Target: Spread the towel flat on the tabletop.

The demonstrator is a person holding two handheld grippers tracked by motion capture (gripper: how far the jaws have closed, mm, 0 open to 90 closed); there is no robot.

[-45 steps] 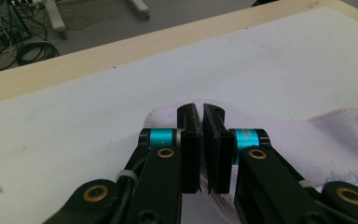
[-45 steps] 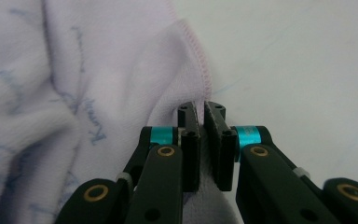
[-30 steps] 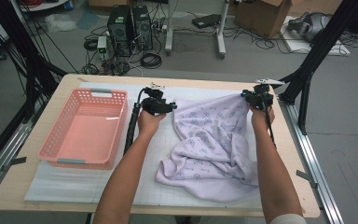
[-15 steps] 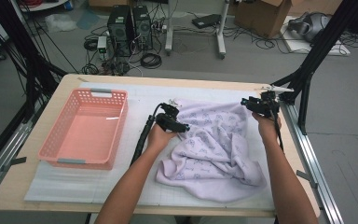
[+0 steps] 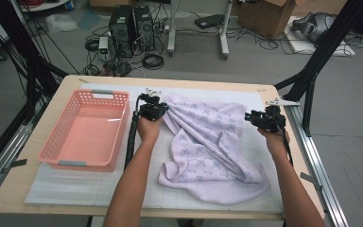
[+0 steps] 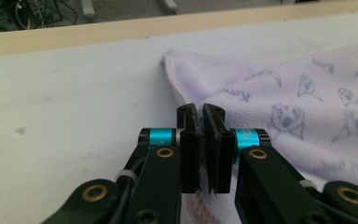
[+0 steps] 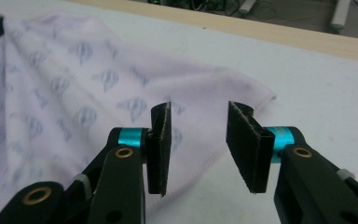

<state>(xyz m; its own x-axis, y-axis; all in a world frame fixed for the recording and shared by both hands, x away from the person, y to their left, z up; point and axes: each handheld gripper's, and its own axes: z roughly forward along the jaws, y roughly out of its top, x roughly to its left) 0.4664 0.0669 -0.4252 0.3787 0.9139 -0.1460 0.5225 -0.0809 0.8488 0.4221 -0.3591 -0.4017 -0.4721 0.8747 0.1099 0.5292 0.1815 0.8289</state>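
Lilac terry cloth, printed with small animal figures, identifies the work item: a towel [image 5: 208, 142] lying on the white mat [image 5: 75, 189] of the table, just right of the pink plastic basket [image 5: 87, 127]. Its far edge lies fairly flat; the near part is bunched into folds.

Left gripper [image 5: 153, 109]: positioned at the towel's far left corner, between the basket and the towel. In the left gripper view the jaws are pressed together with the towel's hem [image 6: 200, 140] pinched between them.

Right gripper [image 5: 260, 118]: positioned at the towel's far right corner. In the right gripper view the jaws stand spread, with nothing between them; the towel's corner [image 7: 256, 95] lies on the mat just beyond the pads.

Step in hand, as judged: spreading the towel flat, one far corner secured and the other free.

Next move, as judged: bring the right gripper's spread jaws down over the far right corner and pinch the hem, then draw both corners apart so that the bunched near folds pull out. Pinch one layer only; a grip on a fold would keep the crease.
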